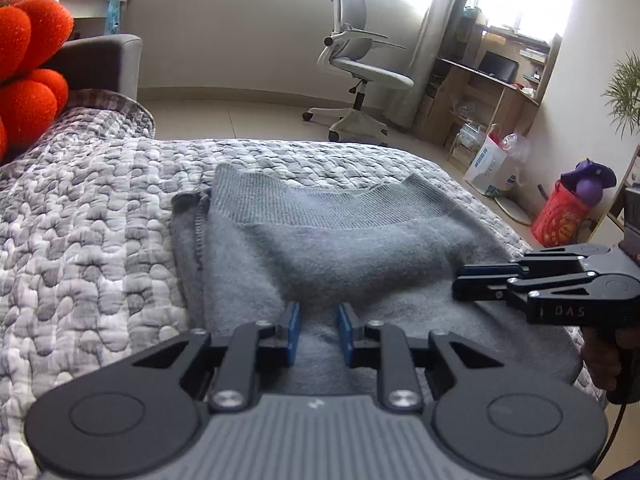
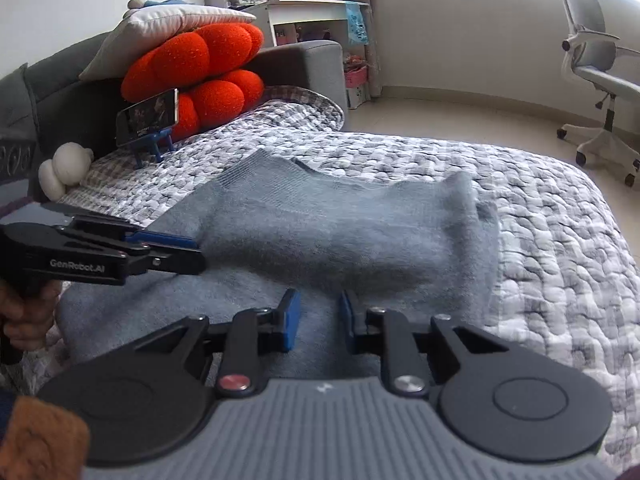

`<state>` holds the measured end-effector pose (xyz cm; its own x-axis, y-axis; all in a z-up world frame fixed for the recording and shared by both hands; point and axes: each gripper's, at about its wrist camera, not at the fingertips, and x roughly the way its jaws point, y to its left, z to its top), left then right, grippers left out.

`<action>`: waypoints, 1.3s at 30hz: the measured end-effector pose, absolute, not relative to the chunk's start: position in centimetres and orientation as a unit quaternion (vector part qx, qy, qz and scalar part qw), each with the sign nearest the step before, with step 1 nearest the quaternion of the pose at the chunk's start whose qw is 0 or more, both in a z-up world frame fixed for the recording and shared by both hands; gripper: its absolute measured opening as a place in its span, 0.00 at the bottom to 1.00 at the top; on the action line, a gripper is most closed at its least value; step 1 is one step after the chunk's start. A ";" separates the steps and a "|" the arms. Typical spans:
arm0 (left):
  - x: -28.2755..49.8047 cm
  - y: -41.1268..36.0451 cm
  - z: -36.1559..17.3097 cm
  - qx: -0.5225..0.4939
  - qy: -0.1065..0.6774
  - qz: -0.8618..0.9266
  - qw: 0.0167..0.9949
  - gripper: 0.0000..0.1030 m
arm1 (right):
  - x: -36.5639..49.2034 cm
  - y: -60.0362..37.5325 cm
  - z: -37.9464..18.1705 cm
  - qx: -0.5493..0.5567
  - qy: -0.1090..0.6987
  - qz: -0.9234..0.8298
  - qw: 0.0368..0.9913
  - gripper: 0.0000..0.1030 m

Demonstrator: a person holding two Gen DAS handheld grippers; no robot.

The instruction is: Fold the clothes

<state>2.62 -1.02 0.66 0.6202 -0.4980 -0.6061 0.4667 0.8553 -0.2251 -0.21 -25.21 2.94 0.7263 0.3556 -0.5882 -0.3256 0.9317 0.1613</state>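
I am seeing the fuzzy grey knitted sweater lying mid-frame on the grey-and-white quilted bed, already doubled over — maybe one more fold remaining. Both the left gripper and right gripper are hovering slightly parted, gripping nothing.

Grey fleece sweater, ribbed hem at far edge, lies partly folded over itself on quilted bed.

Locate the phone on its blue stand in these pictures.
The phone shows only in the right wrist view, upper left, on the quilt against the orange cushion, beyond the grey sweater.
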 end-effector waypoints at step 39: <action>-5.3 5.1 3.3 -0.047 0.295 -0.311 0.902 0.22 | -7.8 -28.4 4.9 0.066 0.268 0.170 0.946 0.22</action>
